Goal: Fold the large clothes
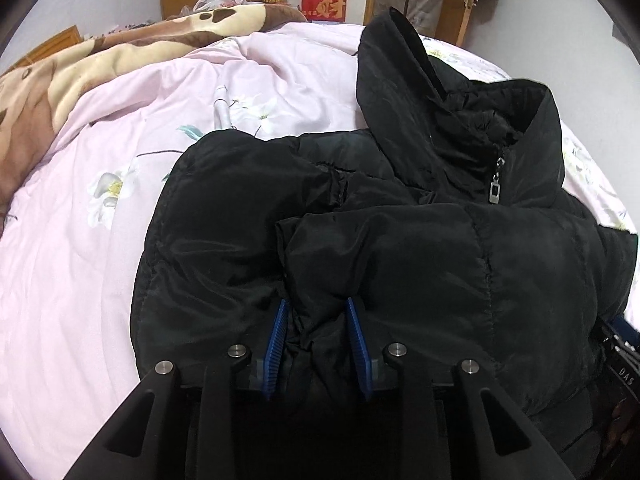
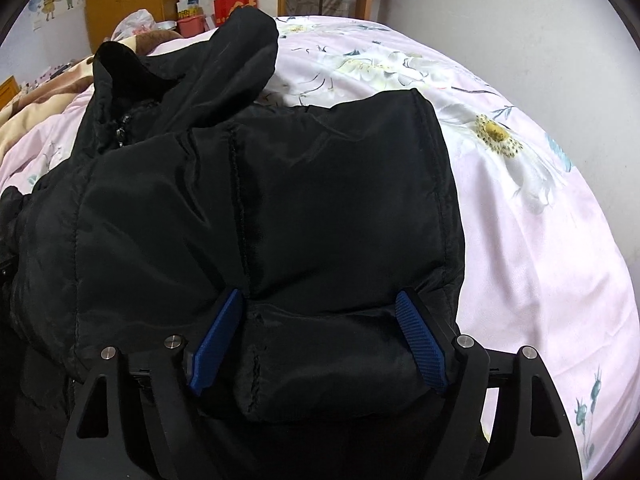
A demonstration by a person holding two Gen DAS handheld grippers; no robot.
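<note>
A black padded jacket (image 1: 420,248) lies on the pink flowered bed cover (image 1: 100,240), collar and hood toward the far side, zipper pull (image 1: 495,189) showing at the neck. My left gripper (image 1: 316,304) is shut on a fold of the jacket's near edge, its blue pads (image 1: 276,344) pinching the cloth. In the right wrist view the same jacket (image 2: 260,208) fills the centre, a sleeve folded over its front. My right gripper (image 2: 320,304) holds a thick roll of the jacket's near edge between its blue pads (image 2: 216,340), jaws wide around the padding.
A brown and cream blanket (image 1: 80,64) lies bunched at the far left of the bed. Boxes (image 1: 324,4), a plastic bag and wooden furniture stand behind the bed by the wall. Bed cover (image 2: 540,240) lies bare to the jacket's right.
</note>
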